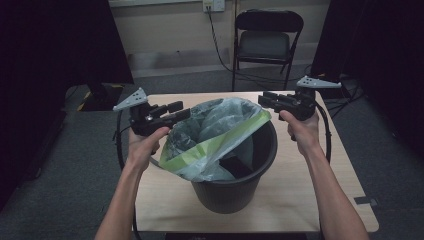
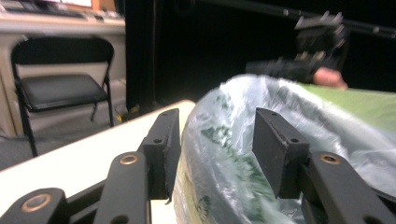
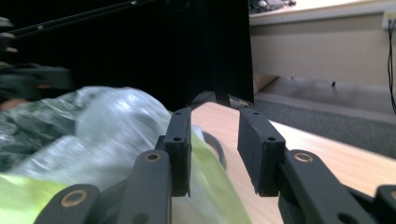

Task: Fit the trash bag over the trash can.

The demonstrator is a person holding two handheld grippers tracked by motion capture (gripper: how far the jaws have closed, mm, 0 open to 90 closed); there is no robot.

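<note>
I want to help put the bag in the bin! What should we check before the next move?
1. Bin upright on the table: ok.
2. Bag rim over the bin's edge all round: not ok, it bunches on the left side.
3. Left gripper around the bag: ok, plastic lies between its open jaws.
4. Right gripper gripping the bag: not ok, jaws apart with nothing between them.
5. Bag free of tears: cannot tell.
</note>
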